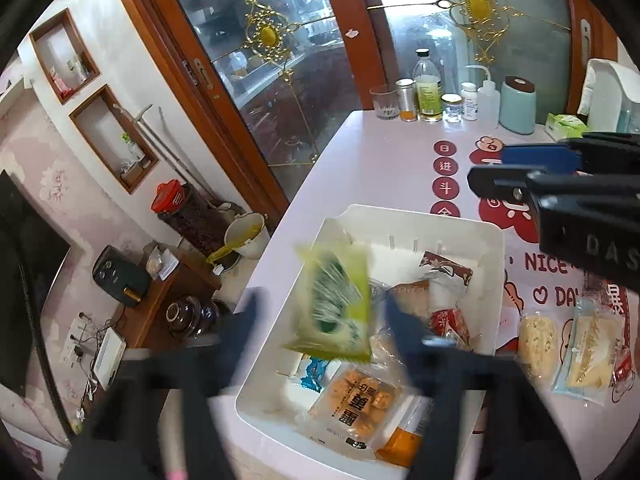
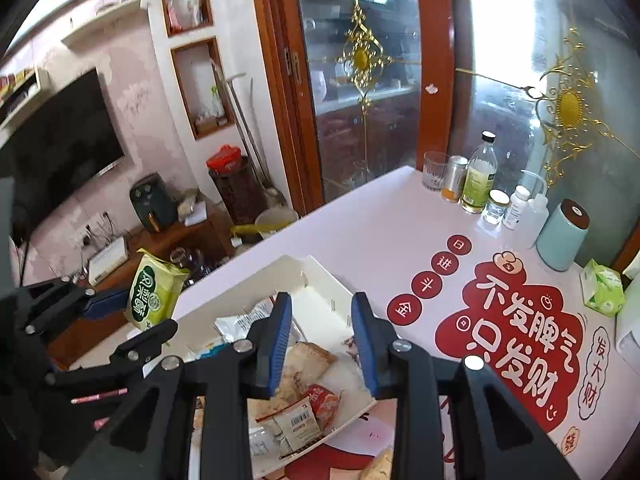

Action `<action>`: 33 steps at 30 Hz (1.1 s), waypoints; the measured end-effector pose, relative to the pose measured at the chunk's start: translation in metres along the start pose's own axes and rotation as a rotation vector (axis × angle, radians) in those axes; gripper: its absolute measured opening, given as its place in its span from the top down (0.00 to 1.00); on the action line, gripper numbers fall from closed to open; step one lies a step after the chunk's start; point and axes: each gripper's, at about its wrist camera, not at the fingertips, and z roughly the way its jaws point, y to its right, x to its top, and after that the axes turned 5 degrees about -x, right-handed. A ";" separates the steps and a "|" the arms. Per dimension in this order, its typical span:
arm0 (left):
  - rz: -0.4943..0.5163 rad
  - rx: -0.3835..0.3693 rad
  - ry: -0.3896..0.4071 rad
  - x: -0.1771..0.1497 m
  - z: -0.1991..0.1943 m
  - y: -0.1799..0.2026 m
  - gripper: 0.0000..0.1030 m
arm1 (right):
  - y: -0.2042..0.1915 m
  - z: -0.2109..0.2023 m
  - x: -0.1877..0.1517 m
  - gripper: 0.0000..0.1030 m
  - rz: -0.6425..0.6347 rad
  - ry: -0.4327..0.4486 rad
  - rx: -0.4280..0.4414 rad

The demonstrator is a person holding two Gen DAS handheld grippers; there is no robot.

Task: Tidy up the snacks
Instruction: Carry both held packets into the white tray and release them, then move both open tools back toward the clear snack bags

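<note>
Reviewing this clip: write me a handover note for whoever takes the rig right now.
Left claw: open, green packet loose between its fingers, above the white bin.
Right claw: open, empty.
Done: several snacks lie in the bin.
Left: two pale packets on the table beside the bin; likely bin them next.

Green-yellow snack packet (image 1: 334, 304) blurred in mid-air above white bin (image 1: 408, 224), bin holding assorted wrapped snacks (image 1: 362, 404)
</note>
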 end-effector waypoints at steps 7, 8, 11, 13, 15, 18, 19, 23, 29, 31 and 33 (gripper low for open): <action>0.032 0.003 0.010 0.001 -0.001 0.012 0.04 | 0.010 -0.009 -0.005 0.45 0.008 0.012 -0.049; 0.034 -0.003 0.009 0.001 -0.001 0.015 0.04 | 0.015 -0.012 -0.006 0.45 0.014 0.015 -0.056; 0.034 -0.028 0.020 0.003 -0.007 0.021 0.04 | 0.034 -0.017 -0.009 0.45 0.045 0.008 -0.061; 0.034 -0.040 0.028 0.007 -0.011 0.025 0.04 | 0.044 -0.021 -0.011 0.45 0.062 0.005 -0.066; 0.034 -0.046 0.036 0.010 -0.013 0.028 0.04 | 0.056 -0.026 -0.016 0.45 0.074 0.001 -0.084; 0.041 -0.068 0.045 0.016 -0.017 0.036 0.04 | 0.075 -0.031 -0.026 0.45 0.093 -0.008 -0.111; 0.044 -0.074 0.047 0.017 -0.018 0.038 0.04 | 0.081 -0.033 -0.031 0.45 0.101 -0.014 -0.119; 0.064 -0.102 0.062 0.024 -0.026 0.050 0.04 | 0.107 -0.044 -0.051 0.45 0.125 -0.037 -0.162; 0.062 -0.172 0.106 0.038 -0.043 0.066 0.04 | 0.140 -0.068 -0.083 0.45 0.164 -0.056 -0.241; 0.058 -0.198 0.116 0.041 -0.048 0.072 0.04 | 0.149 -0.078 -0.093 0.45 0.182 -0.055 -0.269; 0.064 -0.226 0.129 0.045 -0.054 0.082 0.04 | 0.157 -0.091 -0.104 0.45 0.202 -0.047 -0.292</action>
